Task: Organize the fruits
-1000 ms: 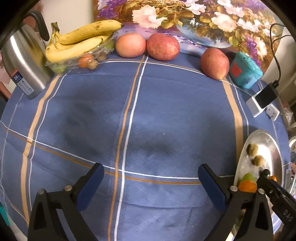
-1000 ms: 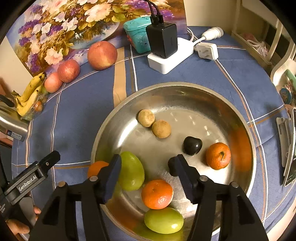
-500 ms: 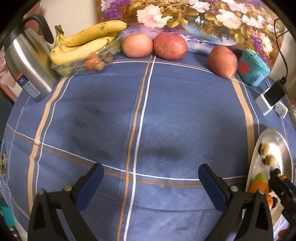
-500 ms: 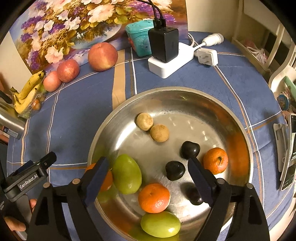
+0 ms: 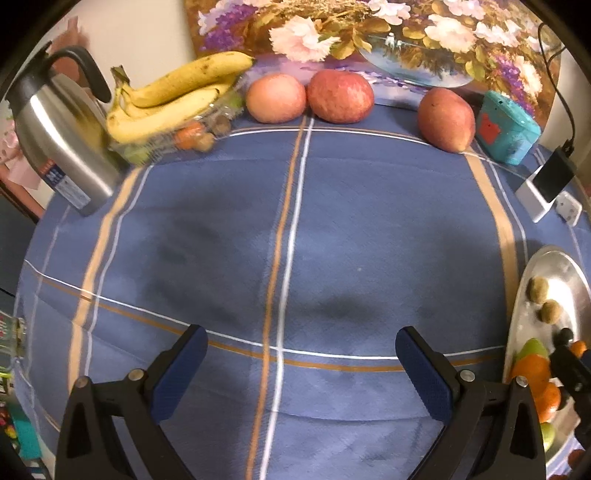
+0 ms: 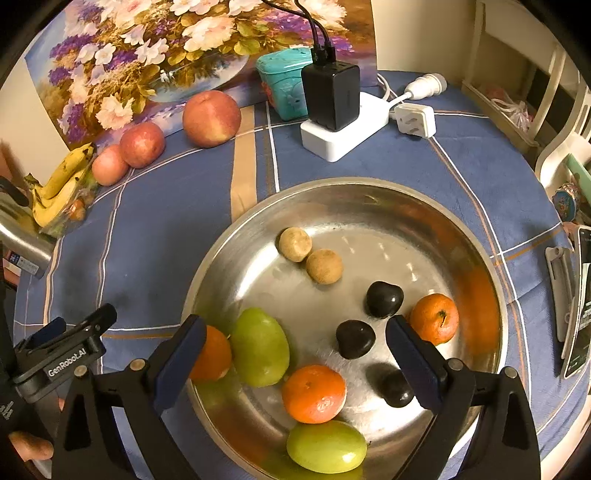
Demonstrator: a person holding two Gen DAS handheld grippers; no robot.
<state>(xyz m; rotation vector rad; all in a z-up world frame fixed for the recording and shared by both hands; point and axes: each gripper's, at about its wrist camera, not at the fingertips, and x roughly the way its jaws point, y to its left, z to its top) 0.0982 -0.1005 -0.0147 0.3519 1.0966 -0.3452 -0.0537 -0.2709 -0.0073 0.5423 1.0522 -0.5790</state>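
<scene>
The round, shallow stainless-steel bowl [image 6: 369, 195] sits on my blue checked tablecloth [image 6: 155, 236], and everything else I place from it. Inside the steel bowl lie two small tan round fruits [image 6: 294, 244] touching each other toward its far side, three glossy black plum-like fruits [image 6: 384, 298] right of centre, one small orange tangerine [image 6: 435, 318] against the right wall, a second tangerine [image 6: 314, 393] near the front, a third [image 6: 212, 352] at the left wall, and two green oval fruits [image 6: 259, 347], one beside that third tangerine and one at the near rim. My right gripper [image 6: 293, 343] hovers over the front of the bowl, its blue-padded jaws opening wide; fruit lies below the gap, but the pads press on nothing. Beyond the bowl's far rim stands a white power strip [image 6: 343, 134] with a black charger [image 6: 330, 94] plugged in, and a teal box [image 6: 286, 86] next to it. Farther off to the bowl's far left, three red apples [image 5: 340, 96] line the foot of a flower painting [image 5: 369, 33], then a bunch of yellow bananas [image 5: 173, 99] on a clear plastic tray, then a steel kettle with a black handle [image 5: 62, 144]. My left gripper [image 5: 301, 356] hangs to the bowl's left over bare cloth, jaws spread apart and empty.
</scene>
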